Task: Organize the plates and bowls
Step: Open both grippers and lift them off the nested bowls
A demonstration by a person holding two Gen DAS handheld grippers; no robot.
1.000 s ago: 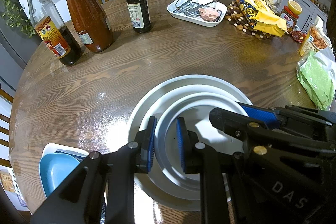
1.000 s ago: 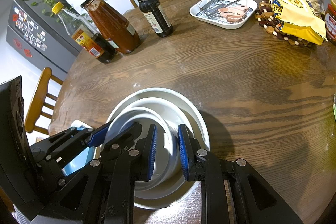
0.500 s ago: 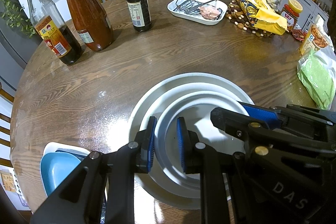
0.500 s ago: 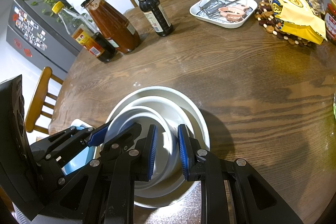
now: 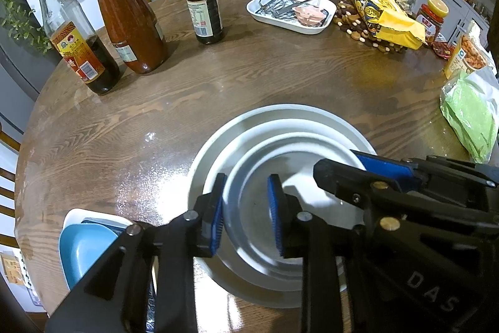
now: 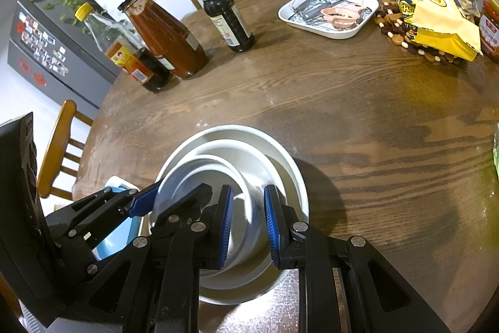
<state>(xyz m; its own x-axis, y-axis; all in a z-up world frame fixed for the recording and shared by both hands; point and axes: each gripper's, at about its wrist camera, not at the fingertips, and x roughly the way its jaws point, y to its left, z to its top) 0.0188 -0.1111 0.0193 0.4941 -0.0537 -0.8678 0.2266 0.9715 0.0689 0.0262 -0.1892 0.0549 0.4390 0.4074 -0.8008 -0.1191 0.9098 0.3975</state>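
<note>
Three white dishes sit nested near the table's front edge: a large plate (image 5: 280, 110), a middle one (image 5: 280, 124) and a small inner plate (image 5: 249, 227). My left gripper (image 5: 244, 216) straddles the inner plate's left rim. Its jaws are opening, and the rim lies close to the left pad (image 5: 215, 217). My right gripper (image 6: 248, 223) is shut on the same plate's right rim, and the inner plate (image 6: 199, 173) looks blurred in the right wrist view. A blue dish (image 5: 84, 248) lies on a white square dish at the front left.
Three sauce bottles (image 5: 131, 21) stand at the back left of the round wooden table (image 5: 218, 89). A white tray (image 5: 290, 10) with utensils sits at the back. Snack bags (image 5: 383, 11) and a green bag (image 5: 471, 114) lie along the right. Chairs stand behind.
The left gripper's pads have spread a little apart around the inner plate's rim. The inner plate now looks blurred. Both hands stayed where they were.
</note>
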